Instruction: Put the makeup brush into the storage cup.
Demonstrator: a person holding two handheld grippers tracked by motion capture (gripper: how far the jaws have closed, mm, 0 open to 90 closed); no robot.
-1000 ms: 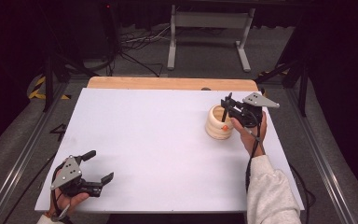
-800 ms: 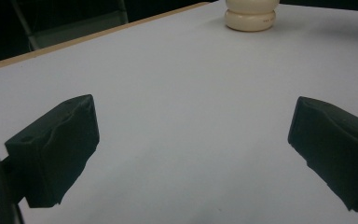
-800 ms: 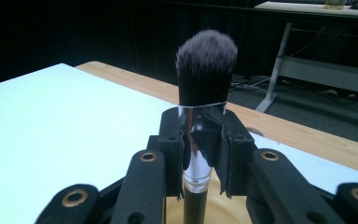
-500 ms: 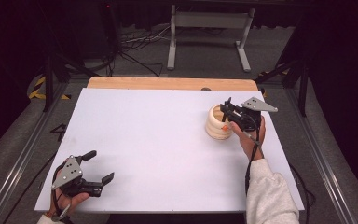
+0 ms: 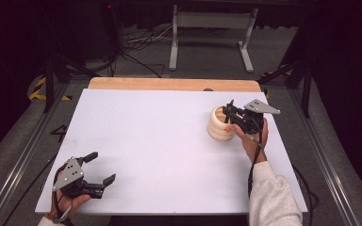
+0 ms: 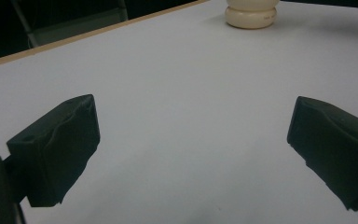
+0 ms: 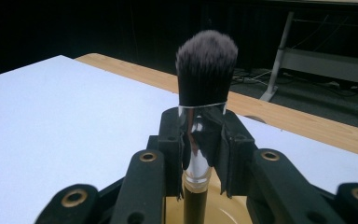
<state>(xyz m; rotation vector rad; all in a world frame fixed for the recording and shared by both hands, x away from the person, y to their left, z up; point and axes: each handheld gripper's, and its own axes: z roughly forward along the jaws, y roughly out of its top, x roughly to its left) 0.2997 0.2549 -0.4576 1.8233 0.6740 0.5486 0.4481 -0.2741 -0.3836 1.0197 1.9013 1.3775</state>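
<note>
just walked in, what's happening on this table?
A person works at a white table with a hand-held gripper in each hand. The right hand-held gripper is shut on the silver ferrule of a dark-bristled makeup brush, holding it upright over a cream ribbed holder near the table's far right. The left hand-held gripper rests at the near left corner, jaws open with nothing between them.
</note>
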